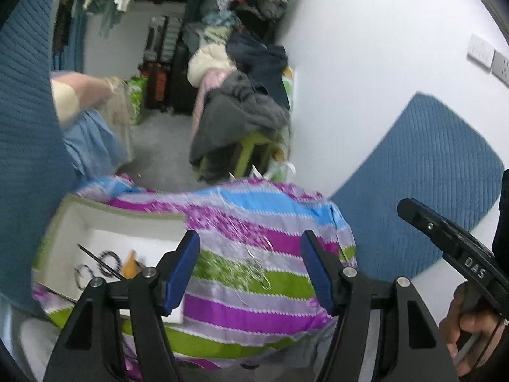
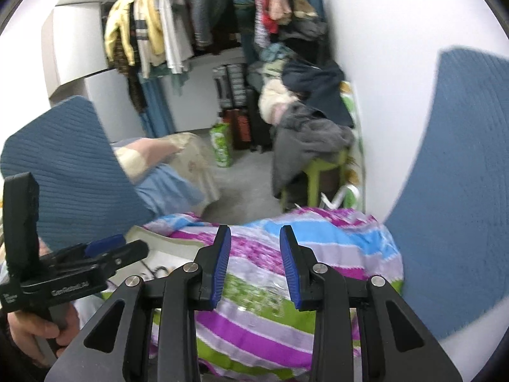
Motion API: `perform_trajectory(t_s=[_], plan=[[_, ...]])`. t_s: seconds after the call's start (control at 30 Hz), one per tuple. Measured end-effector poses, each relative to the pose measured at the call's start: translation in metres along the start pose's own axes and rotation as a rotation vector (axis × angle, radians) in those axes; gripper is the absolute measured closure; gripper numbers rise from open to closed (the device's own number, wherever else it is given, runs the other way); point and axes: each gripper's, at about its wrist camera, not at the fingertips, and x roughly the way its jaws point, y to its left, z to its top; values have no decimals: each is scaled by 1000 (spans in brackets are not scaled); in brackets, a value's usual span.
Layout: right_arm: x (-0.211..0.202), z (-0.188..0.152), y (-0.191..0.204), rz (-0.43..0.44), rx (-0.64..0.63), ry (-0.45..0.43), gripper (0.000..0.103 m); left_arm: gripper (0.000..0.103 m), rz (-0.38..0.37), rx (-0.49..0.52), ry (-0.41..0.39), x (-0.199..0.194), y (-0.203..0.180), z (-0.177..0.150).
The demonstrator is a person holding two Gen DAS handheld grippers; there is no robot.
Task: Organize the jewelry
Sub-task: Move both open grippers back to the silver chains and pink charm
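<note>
Both grippers, left [image 1: 251, 267] and right [image 2: 254, 267], hang spread and empty over the striped cloth [image 1: 241, 312]; bangles [image 1: 109, 262] already lie in the tray [image 1: 95, 219], loose chains [image 1: 257, 270] remain.

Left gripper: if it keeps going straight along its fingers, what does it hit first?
Probably the striped cloth with thin chains lying on it, between the open left gripper fingers. The tray sits off-line, left. Depth is unclear.

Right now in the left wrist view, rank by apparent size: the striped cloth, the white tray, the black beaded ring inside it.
1. striped cloth
2. white tray
3. black beaded ring

The tray is partly hidden behind the left gripper, but the order is clear.
</note>
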Motion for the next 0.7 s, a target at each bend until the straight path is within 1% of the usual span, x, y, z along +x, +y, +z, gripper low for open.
perform_trajectory(t_s=[0.1,0.2,0.23,0.27,0.37,0.5,0.53,0.6,0.67,0.7], plan=[[15,-22,-28,-31,44,34,74,38,6,16,50,27,-6,-15],[39,-51,-55,-58,84,84,74,38,13,29,95,54,-9,-31],[45,-58,-61,-64,93,95,75,40,15,31,105,61,-9,-35],[53,-68,-69,-70,104,111,75,43,17,34,116,70,-9,-39],[75,-95,-90,-90,131,149,76,45,16,29,157,98,-7,-52],[102,-117,-109,-94,167,182,76,50,10,36,187,131,-7,-63],[110,-122,-114,-96,178,193,76,52,5,33,198,141,-7,-65],[122,-128,-121,-92,200,206,76,54,1,15,221,162,-3,-70],[136,-135,-127,-94,203,222,76,60,-11,-9,239,178,2,-72],[143,-137,-130,-92,208,233,76,61,-13,-18,247,188,4,-73]])
